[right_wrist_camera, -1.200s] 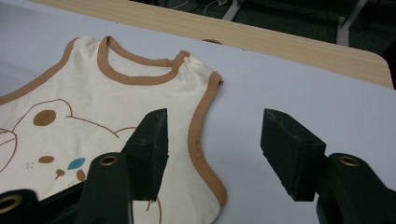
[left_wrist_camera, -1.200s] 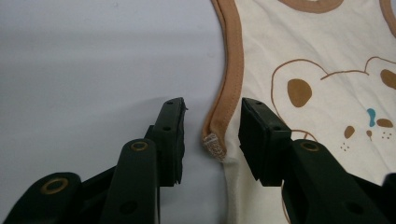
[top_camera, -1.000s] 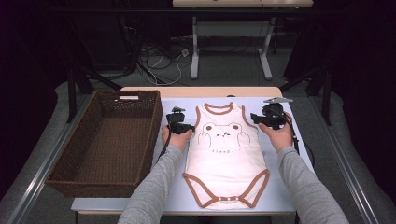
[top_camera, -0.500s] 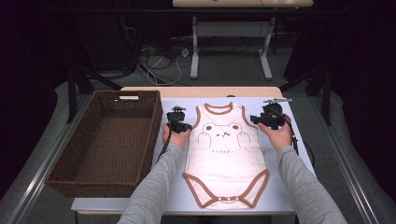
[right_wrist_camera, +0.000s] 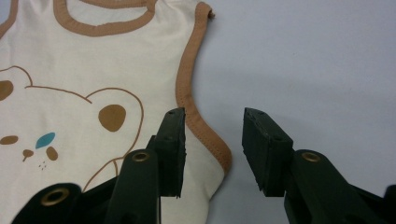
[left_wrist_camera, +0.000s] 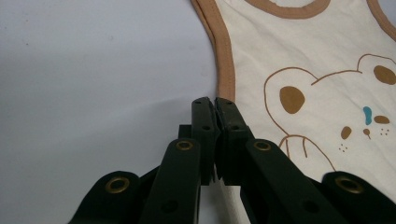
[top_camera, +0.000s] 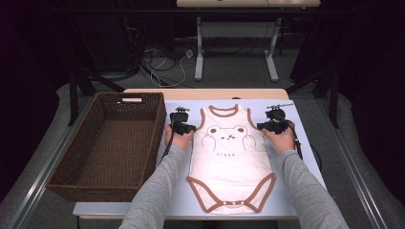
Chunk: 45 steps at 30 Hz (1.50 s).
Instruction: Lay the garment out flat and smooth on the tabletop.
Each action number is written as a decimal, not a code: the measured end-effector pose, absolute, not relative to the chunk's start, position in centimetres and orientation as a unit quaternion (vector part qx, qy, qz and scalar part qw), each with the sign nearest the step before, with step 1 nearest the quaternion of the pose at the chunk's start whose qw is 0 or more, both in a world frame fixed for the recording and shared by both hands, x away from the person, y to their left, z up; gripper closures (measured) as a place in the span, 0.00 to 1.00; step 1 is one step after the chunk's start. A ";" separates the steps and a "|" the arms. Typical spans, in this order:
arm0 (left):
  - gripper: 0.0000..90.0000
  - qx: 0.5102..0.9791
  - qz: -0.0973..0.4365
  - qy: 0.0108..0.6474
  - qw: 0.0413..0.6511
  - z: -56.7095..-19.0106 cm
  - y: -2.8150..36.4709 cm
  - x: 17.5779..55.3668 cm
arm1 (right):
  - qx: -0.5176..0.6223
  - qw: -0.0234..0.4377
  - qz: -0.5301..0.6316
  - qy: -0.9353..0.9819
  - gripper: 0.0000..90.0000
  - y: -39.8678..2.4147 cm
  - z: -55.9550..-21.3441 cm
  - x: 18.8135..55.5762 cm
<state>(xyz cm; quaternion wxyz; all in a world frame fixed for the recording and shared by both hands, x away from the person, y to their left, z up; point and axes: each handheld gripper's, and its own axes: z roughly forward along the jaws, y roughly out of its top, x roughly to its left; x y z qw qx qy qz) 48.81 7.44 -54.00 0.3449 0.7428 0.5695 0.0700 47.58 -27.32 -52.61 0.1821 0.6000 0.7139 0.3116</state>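
A cream baby bodysuit [top_camera: 231, 162] with brown trim and a bear print lies flat on the pale blue table [top_camera: 305, 143], neck away from the person. My left gripper [top_camera: 192, 128] sits at its left armhole. In the left gripper view its jaws [left_wrist_camera: 215, 101] are shut together on the brown-trimmed edge of the bodysuit [left_wrist_camera: 303, 56]. My right gripper [top_camera: 261, 127] is at the right armhole. Its jaws [right_wrist_camera: 215, 119] have just been closing and still stand apart, astride the trim of the bodysuit [right_wrist_camera: 93, 60], with the pads off the cloth.
A large brown wicker basket [top_camera: 90, 191] stands at the table's left, close to my left hand. Bare blue tabletop runs right of the bodysuit. Beyond the far edge are a dark floor, cables and the legs of another table [top_camera: 198, 62].
The right gripper has edged slightly in toward the bodysuit's right armhole. The left hand and the bodysuit lie as before.
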 end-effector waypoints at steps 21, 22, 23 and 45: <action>0.97 0.742 0.066 0.571 0.346 -54.1 7.4 48.8 | 0.618 0.168 0.277 0.717 0.68 -28.1 -54.0 47.7; 0.97 0.743 0.064 0.569 0.346 -54.1 7.4 48.8 | 0.618 0.167 0.277 0.716 0.69 -28.0 -54.1 47.7; 0.97 0.743 0.064 0.569 0.346 -54.1 7.4 48.8 | 0.617 0.166 0.274 0.718 0.69 -28.0 -54.2 47.8; 0.97 0.743 0.063 0.569 0.348 -54.0 7.6 48.8 | 0.591 0.177 0.276 0.737 0.98 -27.3 -54.2 47.6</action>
